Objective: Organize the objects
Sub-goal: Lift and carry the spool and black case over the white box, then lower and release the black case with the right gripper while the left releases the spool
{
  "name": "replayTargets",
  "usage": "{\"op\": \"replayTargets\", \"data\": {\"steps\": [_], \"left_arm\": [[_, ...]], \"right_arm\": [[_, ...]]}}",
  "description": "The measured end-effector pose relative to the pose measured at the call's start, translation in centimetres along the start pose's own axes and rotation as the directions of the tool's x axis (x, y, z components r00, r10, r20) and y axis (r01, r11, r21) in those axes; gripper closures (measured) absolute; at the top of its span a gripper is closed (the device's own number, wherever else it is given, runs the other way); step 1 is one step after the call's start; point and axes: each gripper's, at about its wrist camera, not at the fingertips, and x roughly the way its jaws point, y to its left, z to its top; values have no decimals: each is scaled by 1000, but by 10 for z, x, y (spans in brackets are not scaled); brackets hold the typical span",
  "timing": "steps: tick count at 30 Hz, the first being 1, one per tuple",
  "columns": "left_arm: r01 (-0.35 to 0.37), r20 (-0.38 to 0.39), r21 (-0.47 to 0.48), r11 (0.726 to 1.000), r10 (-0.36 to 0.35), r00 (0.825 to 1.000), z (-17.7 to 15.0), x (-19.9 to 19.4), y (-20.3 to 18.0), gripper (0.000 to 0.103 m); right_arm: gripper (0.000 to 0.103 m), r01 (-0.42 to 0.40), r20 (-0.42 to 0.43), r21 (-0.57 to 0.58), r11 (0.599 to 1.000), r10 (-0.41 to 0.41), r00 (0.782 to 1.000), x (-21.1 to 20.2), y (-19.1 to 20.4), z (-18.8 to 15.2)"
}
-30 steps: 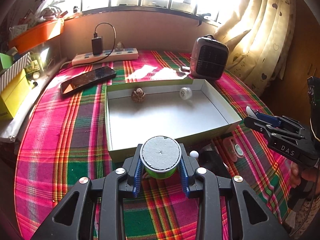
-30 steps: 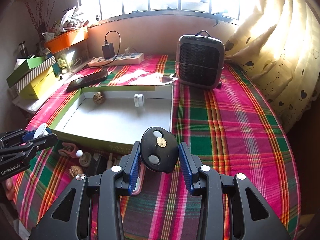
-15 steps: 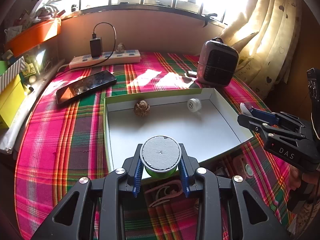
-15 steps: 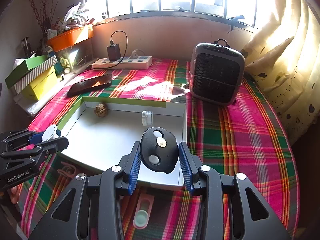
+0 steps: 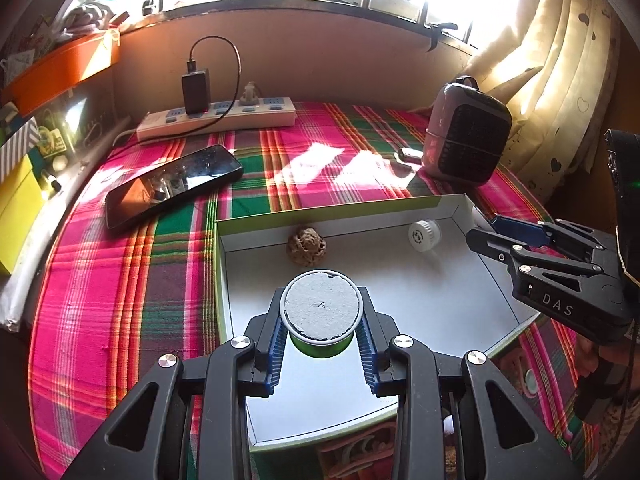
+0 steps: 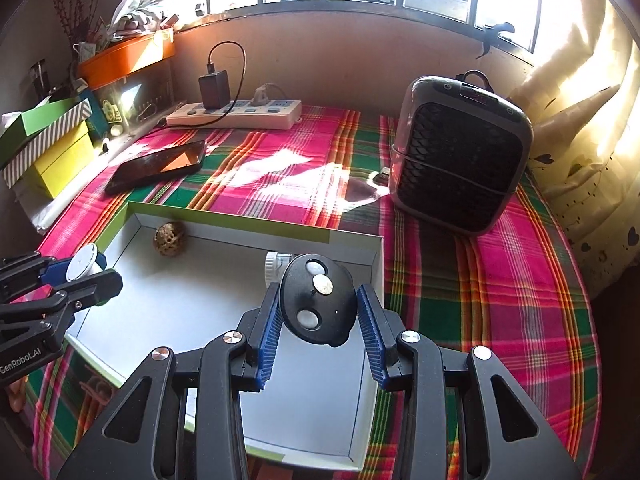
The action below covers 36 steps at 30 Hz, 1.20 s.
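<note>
Both grippers have carried their loads forward over the white tray [image 5: 472,296]: left gripper [image 5: 321,330] jaws clamp the green-sided round tin [image 5: 320,314], right gripper [image 6: 318,312] jaws clamp the black key fob [image 6: 318,304], ready for release.

The right gripper [image 6: 318,312] clamps a black key fob [image 6: 316,304] above a white tray [image 6: 180,308]; a brown ball [image 6: 169,239] lies ahead-left, a heater [image 6: 460,156] ahead-right, the left gripper [image 6: 60,280] far left.
</note>
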Motion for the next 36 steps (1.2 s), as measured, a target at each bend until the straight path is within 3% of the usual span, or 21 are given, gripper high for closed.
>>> {"op": "replayTargets", "data": {"steps": [8, 36], "left_arm": [[-1, -27, -28, 1000, 1, 1000, 5, 16, 8, 73], [-51, -50, 8, 999, 51, 997, 9, 38, 7, 73]], "right_arm": [[64, 17, -24, -11, 1000, -18, 1000, 17, 0, 6], [64, 11, -59, -56, 998, -14, 998, 40, 8, 7]]}}
